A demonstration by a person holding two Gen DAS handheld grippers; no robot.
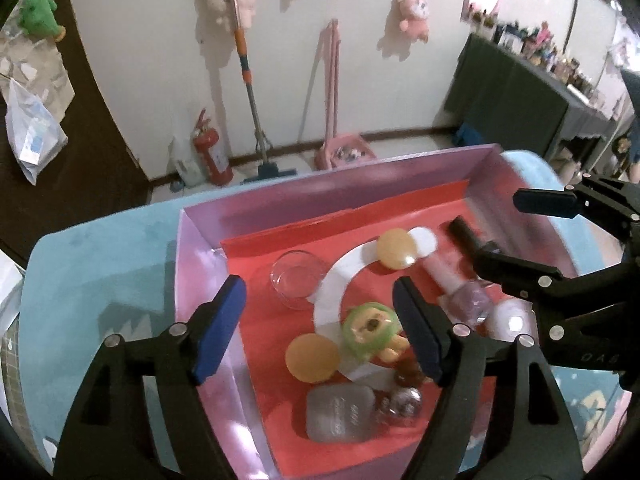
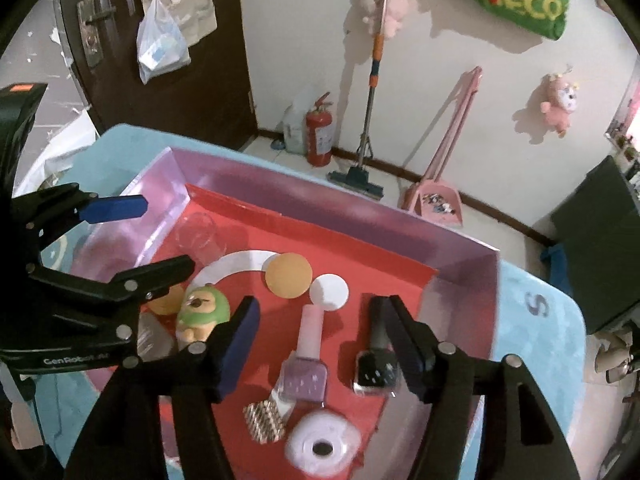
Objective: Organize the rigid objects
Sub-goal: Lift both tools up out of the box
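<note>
Both grippers hang above the pink box (image 1: 280, 200), each with its fingers spread apart and nothing between them. The left gripper (image 1: 320, 320) sits over the green toy (image 1: 370, 334) and the right gripper (image 2: 324, 344) over the nail polish bottle (image 2: 306, 372) and the smartwatch (image 2: 376, 368) — neither touches anything.

The small things already lie gathered inside the box on its red liner (image 2: 352, 280): a clear glass dish (image 1: 296, 280) toward the far left corner, two orange discs (image 1: 396, 248), a frosted bottle (image 1: 340, 412) and a white round case (image 2: 324, 446) near the front. Keeping them within the walls looks like the point of the tidying, so the job seems well along, perhaps finished.

The box rests on a bench covered with a pale blue cloth (image 1: 100, 260). Beyond it is a home room — a mop (image 2: 370, 120), a red fire extinguisher (image 2: 319, 132) and a pink dustpan (image 2: 440, 196) against a white wall, a pink plush toy (image 2: 558, 102) hung up, a dark door (image 2: 160, 80) with a plastic bag (image 2: 160, 48).
</note>
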